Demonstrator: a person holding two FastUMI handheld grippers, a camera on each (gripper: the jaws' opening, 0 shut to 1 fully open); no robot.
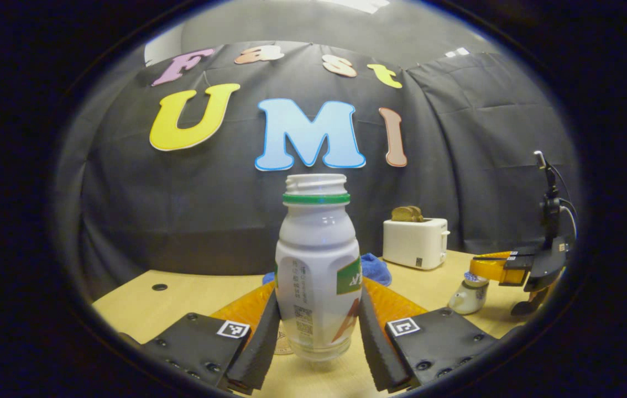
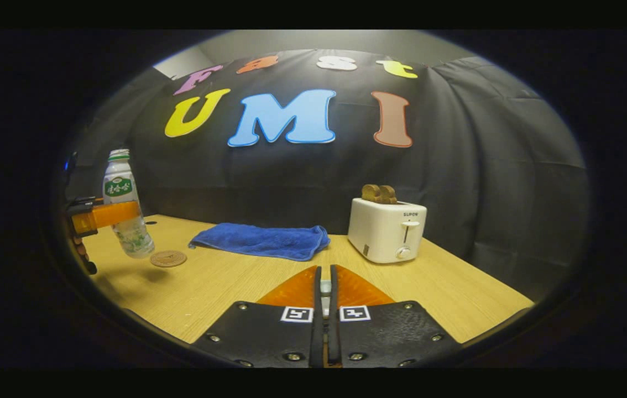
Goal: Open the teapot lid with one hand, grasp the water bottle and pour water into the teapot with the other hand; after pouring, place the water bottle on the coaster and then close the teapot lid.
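Item: water bottle (image 1: 318, 271), uncapped, with a white body, a green neck ring and a clear lower part. In the right gripper view it is hanging a little tilted above the surface (image 2: 225, 287), its base lifted just over the round brown coaster (image 2: 168, 258). We are holding it in the left gripper (image 1: 318, 337), whose jaws are pressing on its lower body from both sides.

Item: teapot (image 1: 469, 294), small and pale with a patterned top, standing on the surface well to the right of the bottle in the left gripper view. The right gripper (image 1: 518, 271) is hovering close over it there. In its own view its jaws are standing nearly together on a small pale piece, possibly the lid knob; we cannot tell for sure.

Step in hand, as we judge it: either carrying the bottle to pour or setting it on the coaster. To do it well, we are keeping the open mouth high, lowering the base flat onto the middle of the coaster, and easing the jaws apart only once it is standing.

Also present: blue cloth (image 2: 262, 241) and white toaster (image 2: 386, 229), both at the back.
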